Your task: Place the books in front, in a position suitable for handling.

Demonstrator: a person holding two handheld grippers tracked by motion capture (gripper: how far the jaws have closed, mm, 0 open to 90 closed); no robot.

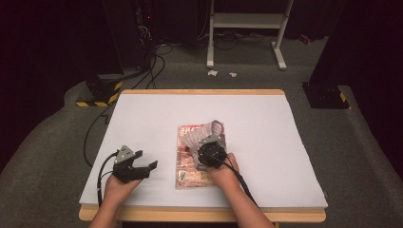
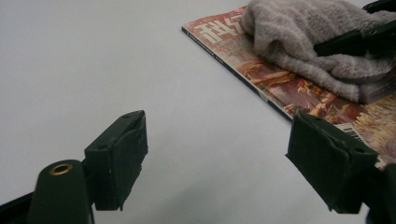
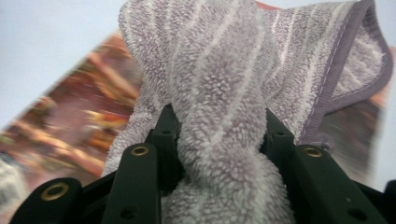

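Observation:
A grey striped towel [image 1: 202,135] lies bunched on a red magazine [image 1: 190,173] in the middle of the white table. My right gripper [image 1: 209,151] is shut on the towel [image 3: 224,116]: a thick fold of it is pinched between the two black jaws. The magazine [image 3: 70,126] shows blurred beneath the cloth. My left gripper [image 1: 148,167] rests at the table's front left with its jaws wide apart and nothing between them. From the left gripper view, the left gripper [image 2: 224,158] faces the magazine [image 2: 280,88] and the towel [image 2: 308,42], which lie off to its right.
A white sheet covers the table [image 1: 266,128], with a wooden edge at front and back. Beyond the far edge are a grey carpeted floor, black cables [image 1: 152,66] and a white metal stand [image 1: 247,28].

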